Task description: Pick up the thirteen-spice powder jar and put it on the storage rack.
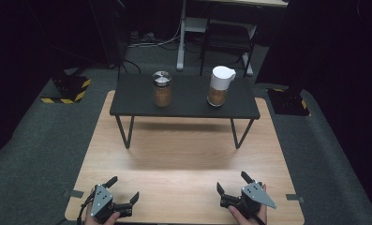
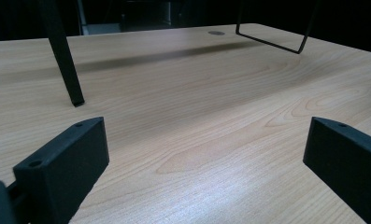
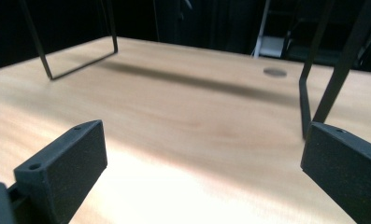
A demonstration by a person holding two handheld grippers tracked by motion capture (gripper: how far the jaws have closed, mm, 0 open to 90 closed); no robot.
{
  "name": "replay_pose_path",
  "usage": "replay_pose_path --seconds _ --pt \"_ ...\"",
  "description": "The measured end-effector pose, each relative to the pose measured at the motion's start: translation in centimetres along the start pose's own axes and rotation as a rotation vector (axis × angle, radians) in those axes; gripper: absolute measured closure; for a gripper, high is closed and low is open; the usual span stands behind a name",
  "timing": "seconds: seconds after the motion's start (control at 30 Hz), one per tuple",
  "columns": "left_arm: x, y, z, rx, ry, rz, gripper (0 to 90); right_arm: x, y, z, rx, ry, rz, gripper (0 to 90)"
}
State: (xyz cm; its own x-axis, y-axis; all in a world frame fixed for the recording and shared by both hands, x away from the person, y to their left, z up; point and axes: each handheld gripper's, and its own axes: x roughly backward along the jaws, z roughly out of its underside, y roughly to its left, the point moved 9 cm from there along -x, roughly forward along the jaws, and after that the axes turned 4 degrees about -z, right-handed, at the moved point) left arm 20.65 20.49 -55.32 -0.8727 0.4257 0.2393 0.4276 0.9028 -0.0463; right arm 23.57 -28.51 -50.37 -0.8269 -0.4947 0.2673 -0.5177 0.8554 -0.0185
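Left tongs (image 1: 125, 190): jaws wide, nothing between them, low over the near left edge of the wooden surface (image 1: 183, 154). Right tongs (image 1: 231, 183): also wide, empty, near right edge, well apart from the left pair. A hand grips each from below.

In the left gripper view, bare wood grain lies between the jaws, with a black shelf leg (image 2: 64, 56) ahead. The right gripper view shows the same; wire leg (image 3: 321, 70) just past the right jaw.

Farther out: a black raised shelf (image 1: 183, 96) stands across the far half of the surface. On it, a glass jar with metal lid (image 1: 162, 89) left, a white-lidded jar (image 1: 219, 86) right, both upright and apart, both holding brown contents.
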Motion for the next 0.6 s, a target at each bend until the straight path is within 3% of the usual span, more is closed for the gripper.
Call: replay_pose_path --seconds 0.2,0.6 --pt "0.0 -0.1 0.0 -0.014 0.002 0.002 0.6 0.3 0.0 1.7 -0.023 0.035 0.011 0.0" --pt "-0.1 -0.3 -0.1 -0.022 0.013 0.0 0.6 0.1 -0.5 2.8 -0.024 0.075 0.02 0.0"
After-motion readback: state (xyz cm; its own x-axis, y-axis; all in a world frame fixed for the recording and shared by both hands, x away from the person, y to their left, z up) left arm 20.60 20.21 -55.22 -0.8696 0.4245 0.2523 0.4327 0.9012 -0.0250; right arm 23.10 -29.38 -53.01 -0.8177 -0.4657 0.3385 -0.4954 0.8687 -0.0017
